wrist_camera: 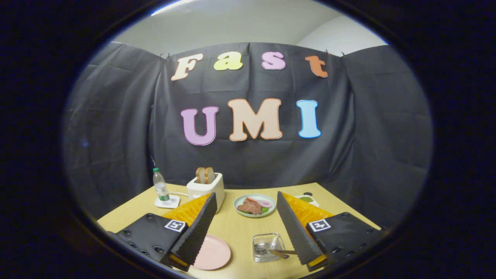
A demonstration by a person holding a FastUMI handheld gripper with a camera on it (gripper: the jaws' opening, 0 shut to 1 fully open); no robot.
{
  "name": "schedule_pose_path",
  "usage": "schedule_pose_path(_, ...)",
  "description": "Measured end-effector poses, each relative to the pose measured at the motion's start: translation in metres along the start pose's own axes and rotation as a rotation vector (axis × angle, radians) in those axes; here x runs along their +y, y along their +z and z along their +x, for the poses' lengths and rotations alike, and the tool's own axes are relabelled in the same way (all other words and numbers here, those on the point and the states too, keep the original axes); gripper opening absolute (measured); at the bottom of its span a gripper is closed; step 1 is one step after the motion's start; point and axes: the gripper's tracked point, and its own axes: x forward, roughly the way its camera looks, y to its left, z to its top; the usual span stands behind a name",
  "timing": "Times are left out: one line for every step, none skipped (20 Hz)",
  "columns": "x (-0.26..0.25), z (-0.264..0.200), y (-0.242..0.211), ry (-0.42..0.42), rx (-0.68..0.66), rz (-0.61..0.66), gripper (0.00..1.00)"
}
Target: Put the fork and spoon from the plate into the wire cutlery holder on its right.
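Yellow surface [236, 228]: fingers [201, 228] spread wide, gripping nothing, pink plate [213, 254] by the left one, wire cutlery holder [267, 247] with utensil handles touching the right.

Hand-held gripper [248, 226]: black ridged fingers; orange.

Pink plate [212, 254], yellow table [236, 228], white toaster [207, 188]

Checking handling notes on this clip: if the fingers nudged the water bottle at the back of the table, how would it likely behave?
The water bottle stands tall and narrow on a small white coaster beside the toaster, so it would probably tip rather than slide. It looks like thin clear plastic, so likely light and slightly squashy. The gripper is open, well short of it.
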Motion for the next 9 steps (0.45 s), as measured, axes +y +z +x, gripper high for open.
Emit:
schedule_pose_path(-0.003, 0.001, 0.004, -0.006, -0.014, -0.009, 0.98)
schedule_pose_path(-0.004, 0.002, 0.007, -0.007, -0.016, -0.019, 0.98)
schedule_pose_path(-0.005, 0.002, 0.008, -0.007, -0.021, -0.024, 0.98)
schedule_pose_path(-0.005, 0.002, 0.009, -0.006, -0.026, -0.027, 0.98)
schedule_pose_path(-0.005, 0.002, 0.011, -0.008, -0.029, -0.028, 0.98)
schedule_pose_path(-0.006, 0.002, 0.013, -0.009, -0.034, -0.029, 0.98)
schedule_pose_path(-0.007, 0.002, 0.014, -0.009, -0.038, -0.031, 0.98)
schedule_pose_path(-0.007, 0.003, 0.015, -0.007, -0.041, -0.031, 0.98)
schedule_pose_path(-0.006, 0.001, 0.016, -0.002, -0.042, -0.033, 0.98)
